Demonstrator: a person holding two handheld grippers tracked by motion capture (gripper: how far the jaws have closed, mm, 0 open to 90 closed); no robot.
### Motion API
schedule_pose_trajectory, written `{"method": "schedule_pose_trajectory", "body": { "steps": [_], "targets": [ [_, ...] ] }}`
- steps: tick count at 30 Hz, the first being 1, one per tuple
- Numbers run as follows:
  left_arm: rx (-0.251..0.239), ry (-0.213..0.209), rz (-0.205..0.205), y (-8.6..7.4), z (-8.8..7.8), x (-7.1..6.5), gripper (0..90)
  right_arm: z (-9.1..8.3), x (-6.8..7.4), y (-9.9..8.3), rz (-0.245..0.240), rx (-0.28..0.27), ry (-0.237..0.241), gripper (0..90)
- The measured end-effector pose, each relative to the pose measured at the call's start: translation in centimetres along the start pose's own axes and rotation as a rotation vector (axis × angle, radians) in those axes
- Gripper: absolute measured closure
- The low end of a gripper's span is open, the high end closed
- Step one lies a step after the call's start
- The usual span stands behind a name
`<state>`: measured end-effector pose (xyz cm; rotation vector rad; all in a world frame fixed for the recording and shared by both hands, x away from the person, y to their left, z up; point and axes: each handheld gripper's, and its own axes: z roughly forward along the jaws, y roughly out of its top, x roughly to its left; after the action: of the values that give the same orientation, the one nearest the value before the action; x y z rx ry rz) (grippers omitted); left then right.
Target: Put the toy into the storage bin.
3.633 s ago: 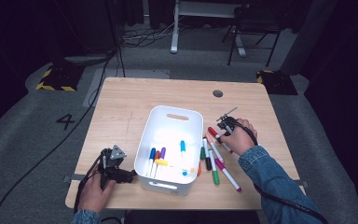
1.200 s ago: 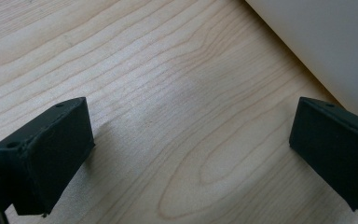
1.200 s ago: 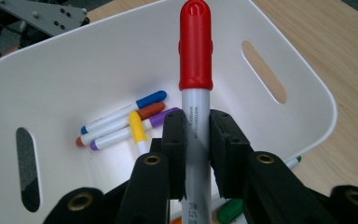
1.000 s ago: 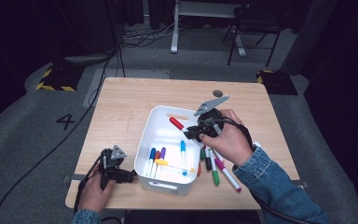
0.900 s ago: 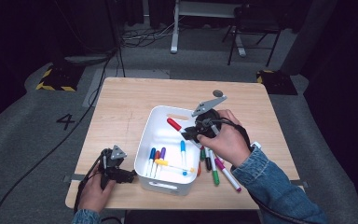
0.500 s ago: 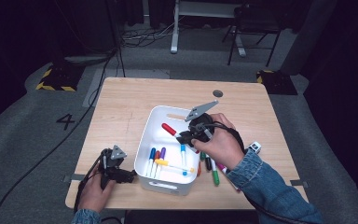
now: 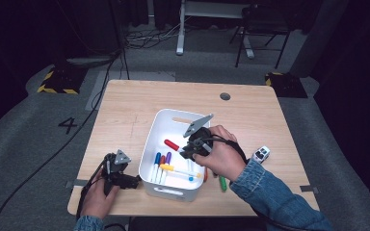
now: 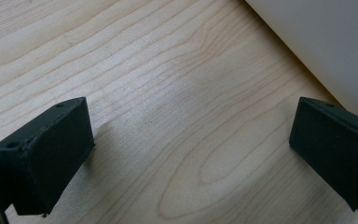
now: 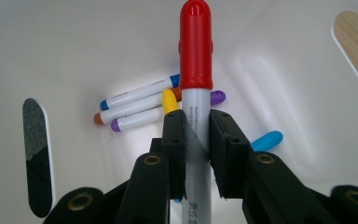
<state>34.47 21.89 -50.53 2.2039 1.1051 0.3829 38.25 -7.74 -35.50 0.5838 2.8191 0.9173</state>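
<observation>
Fingers (image 9: 173, 140) of the R gripper (image 9: 196, 144) are clamped on a red marker (image 9: 196, 70), both pads pressing its grey barrel w/ the red cap sticking out past the tips. In the high view the R gripper (image 7: 192, 147) sits over the white bin (image 7: 173, 192), marker (image 7: 171, 145) angled toward the bin's left-centre, cap end lowest, above the bin floor; can't tell if it touches. R hand (image 7: 221, 156) is over the bin's right rim, denim sleeve (image 7: 274, 197) trailing to the lower right.

Inside the bin, per the R gripper view: blue-capped (image 9: 137, 95), orange-capped (image 9: 121, 112) and purple-capped (image 9: 137, 120) markers lie side by side, a yellow cap (image 9: 168, 100) and another purple cap (image 9: 217, 97) just behind the held marker, and a light-blue cap (image 9: 266, 140) to the right of the jaws. Slot handle (image 9: 37, 154) shows in the bin wall at left.

L gripper (image 7: 118, 173) rests on the table (image 7: 125, 106) just beside the bin's left wall, held by the L hand (image 7: 96, 195) at the front edge. In the L gripper view its jaws stand wide apart w/ bare wood between them and the bin wall (image 8: 326, 42) at upper right.

Outside the bin, on the right: a green marker (image 7: 222, 183) by the R wrist, and a small white object (image 7: 260, 154) further right, too small to identify.
</observation>
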Motion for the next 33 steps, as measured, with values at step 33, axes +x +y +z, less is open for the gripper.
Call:
{"method": "schedule_pose_trajectory", "body": {
  "steps": [33],
  "targets": [
    [0.000, 0.000, 0.000, 0.0, 0.0, 0.0, 0.0, -0.6, 0.3, -0.6, 0.014, -0.033, -0.021, 57.6]
  ]
}}
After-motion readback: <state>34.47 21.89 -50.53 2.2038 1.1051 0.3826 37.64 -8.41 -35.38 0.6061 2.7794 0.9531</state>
